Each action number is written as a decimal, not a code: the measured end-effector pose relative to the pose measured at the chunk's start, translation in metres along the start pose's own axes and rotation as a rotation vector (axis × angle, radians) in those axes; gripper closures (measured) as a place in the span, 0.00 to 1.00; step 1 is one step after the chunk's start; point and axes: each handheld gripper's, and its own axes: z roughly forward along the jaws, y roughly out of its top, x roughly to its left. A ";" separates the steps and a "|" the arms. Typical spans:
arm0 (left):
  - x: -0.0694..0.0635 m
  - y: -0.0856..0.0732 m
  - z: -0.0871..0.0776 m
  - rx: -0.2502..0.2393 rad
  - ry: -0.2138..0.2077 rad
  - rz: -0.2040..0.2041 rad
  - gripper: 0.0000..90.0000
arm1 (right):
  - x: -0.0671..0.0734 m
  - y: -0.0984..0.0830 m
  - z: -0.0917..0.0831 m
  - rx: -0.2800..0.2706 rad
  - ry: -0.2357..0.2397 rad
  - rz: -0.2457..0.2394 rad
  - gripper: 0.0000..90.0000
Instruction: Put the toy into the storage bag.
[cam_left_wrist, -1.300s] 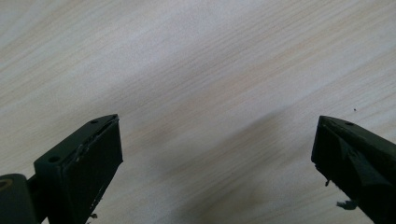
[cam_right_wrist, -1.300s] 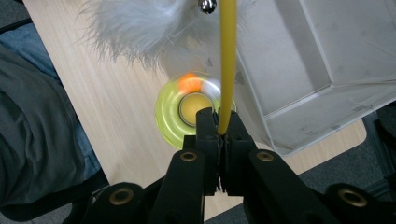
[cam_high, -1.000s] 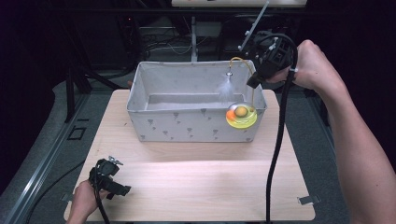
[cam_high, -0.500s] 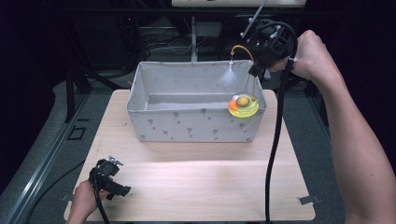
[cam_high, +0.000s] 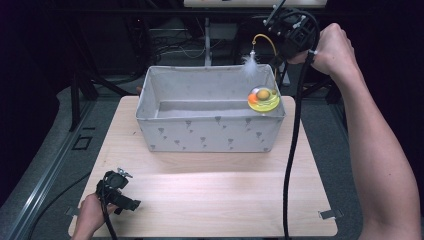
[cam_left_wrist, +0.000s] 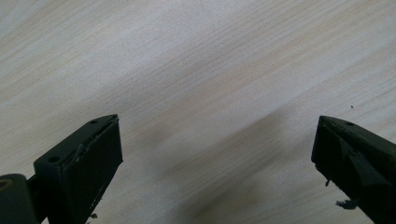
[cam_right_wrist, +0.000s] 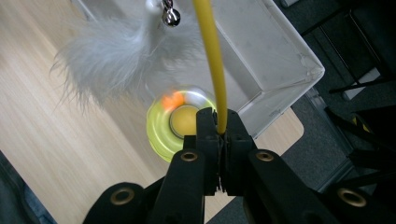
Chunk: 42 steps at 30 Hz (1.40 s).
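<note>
— Pale wooden desk (cam_high: 210, 200), dark room around it. What sits on it?

— My grey fabric bin (cam_high: 210, 120) stands toward the far edge, open side up.

— And your right tool (cam_right_wrist: 218, 122)?

— I hold it up past the bin's far right corner, jaws shut tight on a yellow wand (cam_right_wrist: 211, 56). A white feather (cam_right_wrist: 116, 60) and a small bell (cam_right_wrist: 171, 17) dangle from the wand's tip.

— Where is the toy?

— The yellow-green round toy (cam_high: 263, 99) with an orange ball hangs in the air at the bin's right end, about level with the rim.

— Your left tool (cam_high: 118, 191)?

— It rests at the near left corner of the desk, jaws wide apart, with bare wood between them.
</note>
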 end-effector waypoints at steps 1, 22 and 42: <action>0.000 0.000 0.000 0.002 0.000 0.000 0.02 | -0.002 0.001 0.001 -0.004 -0.009 0.007 0.98; -0.001 0.000 0.000 0.005 -0.004 0.004 0.02 | -0.034 0.002 0.043 -0.046 -0.026 0.137 0.98; -0.002 0.000 0.001 0.008 -0.008 0.010 0.02 | -0.034 0.001 0.093 -0.019 0.013 0.147 0.98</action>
